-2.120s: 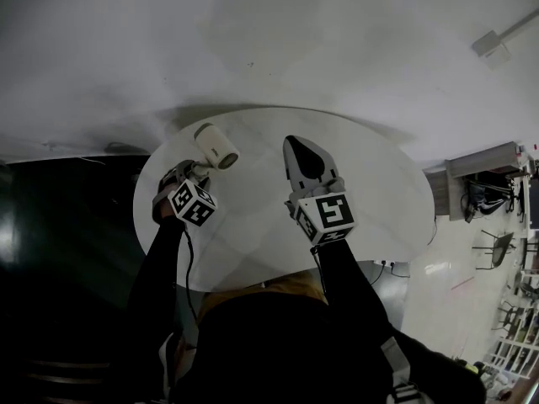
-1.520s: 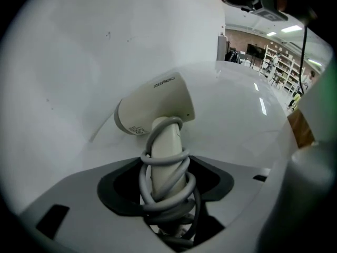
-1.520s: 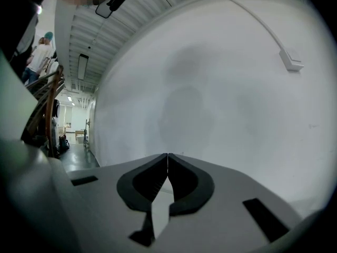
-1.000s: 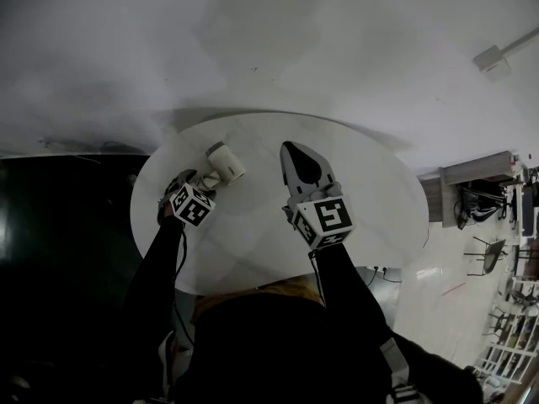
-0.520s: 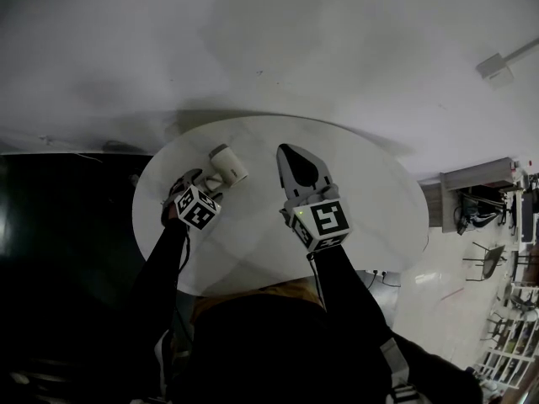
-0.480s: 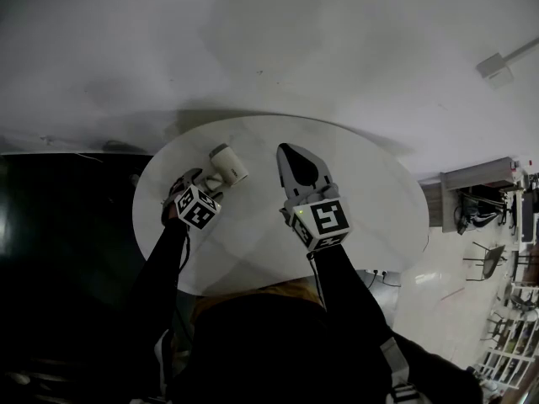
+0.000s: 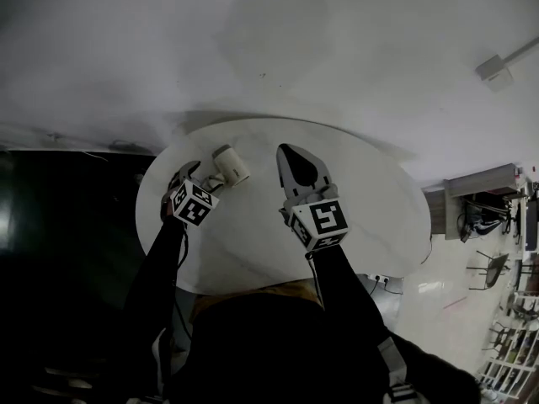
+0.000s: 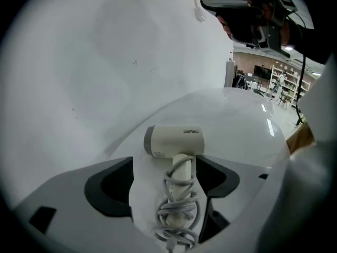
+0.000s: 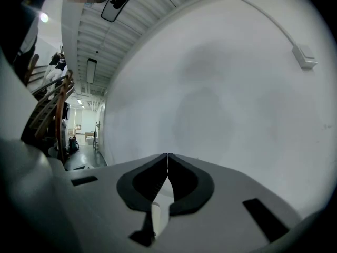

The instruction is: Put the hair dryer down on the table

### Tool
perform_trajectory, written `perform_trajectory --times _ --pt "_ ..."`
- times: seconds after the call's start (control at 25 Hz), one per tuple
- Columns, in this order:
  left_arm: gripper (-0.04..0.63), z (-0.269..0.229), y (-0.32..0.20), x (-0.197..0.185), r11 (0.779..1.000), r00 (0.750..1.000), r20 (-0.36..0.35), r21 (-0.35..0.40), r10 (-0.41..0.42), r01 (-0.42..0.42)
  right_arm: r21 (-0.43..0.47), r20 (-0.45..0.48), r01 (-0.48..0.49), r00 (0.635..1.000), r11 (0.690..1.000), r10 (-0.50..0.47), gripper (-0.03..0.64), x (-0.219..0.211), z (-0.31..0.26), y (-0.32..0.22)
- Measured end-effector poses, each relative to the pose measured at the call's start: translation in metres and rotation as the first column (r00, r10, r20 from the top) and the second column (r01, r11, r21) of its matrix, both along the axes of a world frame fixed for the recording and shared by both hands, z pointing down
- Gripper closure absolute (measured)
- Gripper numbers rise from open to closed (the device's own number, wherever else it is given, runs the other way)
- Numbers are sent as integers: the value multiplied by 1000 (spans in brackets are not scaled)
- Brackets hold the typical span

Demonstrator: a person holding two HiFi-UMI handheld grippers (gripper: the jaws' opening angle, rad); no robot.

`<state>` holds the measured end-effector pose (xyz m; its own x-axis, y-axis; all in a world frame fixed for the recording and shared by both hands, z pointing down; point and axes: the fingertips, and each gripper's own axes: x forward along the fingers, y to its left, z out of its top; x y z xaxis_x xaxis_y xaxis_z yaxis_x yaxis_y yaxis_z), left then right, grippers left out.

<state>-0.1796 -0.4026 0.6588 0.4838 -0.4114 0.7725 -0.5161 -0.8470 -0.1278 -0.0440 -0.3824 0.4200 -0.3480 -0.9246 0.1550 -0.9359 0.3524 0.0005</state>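
The white hair dryer [image 7: 229,165] lies on the round white table [image 7: 370,217], near its far left edge. In the left gripper view the hair dryer [image 8: 174,141] rests on its side, its grey cord wound around the handle. My left gripper [image 8: 164,161] is open and hangs just over that handle. Its jaws have just been opening, and the handle lies between them with the pads off it. In the head view the left gripper [image 7: 189,178] sits just left of the dryer. My right gripper [image 7: 291,160] is shut and empty, its tips meeting [image 9: 167,158] over the middle of the table.
A plain white wall [image 7: 269,49] stands right behind the table. Dark floor [image 7: 59,251] lies beyond the table's left edge. Shelves and chairs [image 7: 497,225] stand far off to the right. The dryer's head lies close to the table's far rim.
The left gripper set the dryer down on the table, opened, and drew back and up a little from it. The dryer now lies still. The right gripper has stayed in place.
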Motion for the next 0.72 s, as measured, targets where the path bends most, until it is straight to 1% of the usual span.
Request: perform_trajectory --times 0.08,0.16,0.28,0.36,0.52,0.6,0.72 --pt "229 -7 -2 -2 1000 1000 8 22 -14 14 8 10 -11 1000 1000 11 591 5 -2 2" --pt "229 -18 -6 -7 997 999 1 51 -52 52 17 20 -38 999 999 38 591 11 -5 4" --pt "229 -40 -9 -8 989 991 -50 84 -121 125 19 36 -36 999 999 35 591 18 -7 8" --pt "229 -52 -6 -4 983 985 -84 91 -152 159 23 36 -31 999 999 30 591 23 -7 13" --pt "229 -80 7 13 974 971 -150 104 -184 201 40 51 -97 994 994 95 591 47 -14 23" --pt "229 -96 12 23 966 958 -202 117 -202 229 47 66 -96 993 994 93 591 57 -19 26" --pt "229 -125 18 36 945 920 -309 142 -241 296 58 68 -84 994 995 80 591 68 -24 35"
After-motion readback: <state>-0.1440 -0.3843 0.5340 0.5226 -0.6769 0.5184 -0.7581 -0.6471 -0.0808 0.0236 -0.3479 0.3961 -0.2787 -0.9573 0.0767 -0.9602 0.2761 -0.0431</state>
